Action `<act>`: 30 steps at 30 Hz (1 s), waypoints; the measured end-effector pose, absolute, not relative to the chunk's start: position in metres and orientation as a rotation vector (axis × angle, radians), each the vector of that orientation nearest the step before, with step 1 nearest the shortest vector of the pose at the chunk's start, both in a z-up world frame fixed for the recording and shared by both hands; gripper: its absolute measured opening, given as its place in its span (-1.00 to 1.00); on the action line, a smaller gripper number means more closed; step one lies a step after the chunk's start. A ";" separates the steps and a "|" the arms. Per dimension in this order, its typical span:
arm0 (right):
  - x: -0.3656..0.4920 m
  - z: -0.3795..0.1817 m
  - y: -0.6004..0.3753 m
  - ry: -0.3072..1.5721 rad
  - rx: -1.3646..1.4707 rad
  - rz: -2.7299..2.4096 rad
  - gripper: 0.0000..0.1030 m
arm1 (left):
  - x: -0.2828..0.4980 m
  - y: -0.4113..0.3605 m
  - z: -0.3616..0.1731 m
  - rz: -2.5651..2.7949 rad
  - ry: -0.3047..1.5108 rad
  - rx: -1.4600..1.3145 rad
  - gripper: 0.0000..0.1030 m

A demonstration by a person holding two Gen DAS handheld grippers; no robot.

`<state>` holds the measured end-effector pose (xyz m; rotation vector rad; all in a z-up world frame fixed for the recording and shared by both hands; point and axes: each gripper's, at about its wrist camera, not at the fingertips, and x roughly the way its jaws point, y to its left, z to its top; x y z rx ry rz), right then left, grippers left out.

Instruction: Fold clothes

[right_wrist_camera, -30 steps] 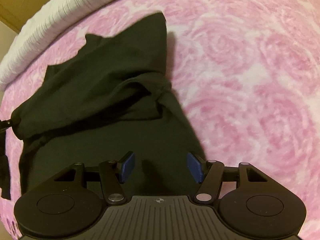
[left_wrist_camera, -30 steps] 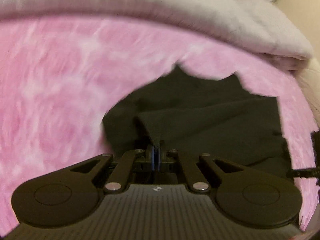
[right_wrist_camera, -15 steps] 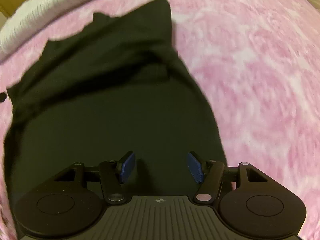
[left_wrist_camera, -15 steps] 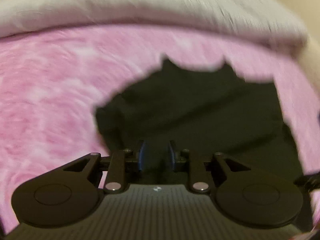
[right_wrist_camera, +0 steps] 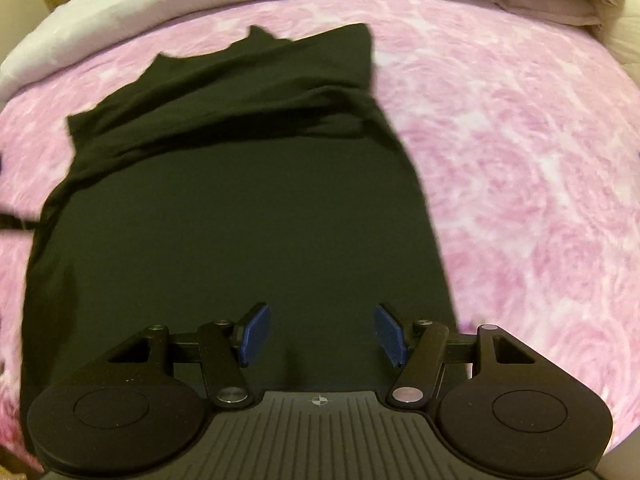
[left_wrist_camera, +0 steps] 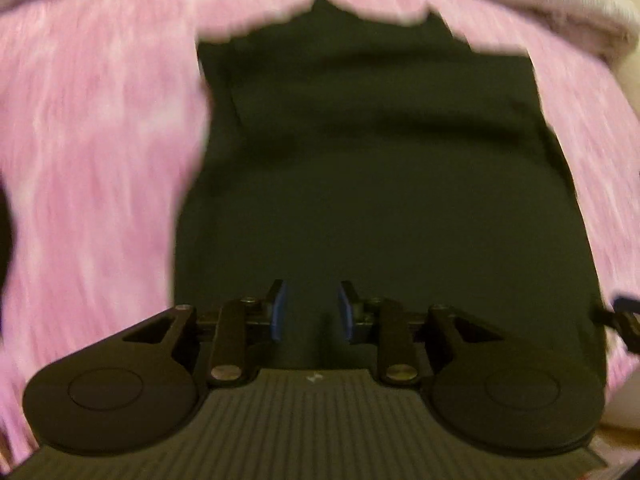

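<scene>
A black garment (right_wrist_camera: 240,208) lies spread on a pink rose-patterned blanket (right_wrist_camera: 520,160), with a raised fold running across its far part. The left wrist view is blurred; there the same black garment (left_wrist_camera: 380,184) fills the middle. My left gripper (left_wrist_camera: 311,311) is open over the garment's near part, nothing between its blue pads. My right gripper (right_wrist_camera: 321,334) is open wide above the near part of the cloth, holding nothing. At the right edge of the left wrist view a bit of the other gripper (left_wrist_camera: 624,316) shows.
A white quilt (right_wrist_camera: 200,0) is rolled along the far edge of the bed. Folded beige bedding (right_wrist_camera: 560,0) lies at the far right corner. Pink blanket (left_wrist_camera: 92,168) stretches on either side of the garment.
My left gripper has let go of the black cloth and opened. Both grippers have drawn back and up, so the garment now lies flatter and shows in full.
</scene>
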<state>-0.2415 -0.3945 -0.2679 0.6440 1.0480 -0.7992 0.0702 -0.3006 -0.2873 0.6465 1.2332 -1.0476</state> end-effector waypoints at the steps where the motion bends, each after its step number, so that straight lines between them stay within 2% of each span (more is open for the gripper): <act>1: -0.247 -0.263 -0.387 1.047 0.643 -0.786 0.19 | 0.053 -0.287 -0.285 -1.036 1.250 0.641 -0.56; 7: -0.277 -0.235 -0.339 1.038 0.635 -0.710 0.20 | -0.029 -0.226 -0.234 -0.957 1.228 0.566 -0.56; 9: -0.287 -0.226 -0.323 1.035 0.632 -0.684 0.56 | -0.055 -0.210 -0.206 -0.941 1.183 0.553 -0.52; 10: -0.293 -0.216 -0.316 1.028 0.618 -0.674 0.82 | -0.066 -0.203 -0.193 -0.932 1.164 0.544 -0.50; 11: -0.300 -0.204 -0.310 1.018 0.600 -0.664 0.85 | -0.076 -0.197 -0.181 -0.923 1.148 0.535 -0.47; 20: -0.342 -0.130 -0.264 0.972 0.544 -0.600 0.85 | -0.147 -0.160 -0.117 -0.892 1.059 0.547 -0.40; 30: -0.361 -0.115 -0.236 0.985 0.547 -0.569 0.85 | -0.178 -0.132 -0.102 -0.890 1.043 0.584 -0.40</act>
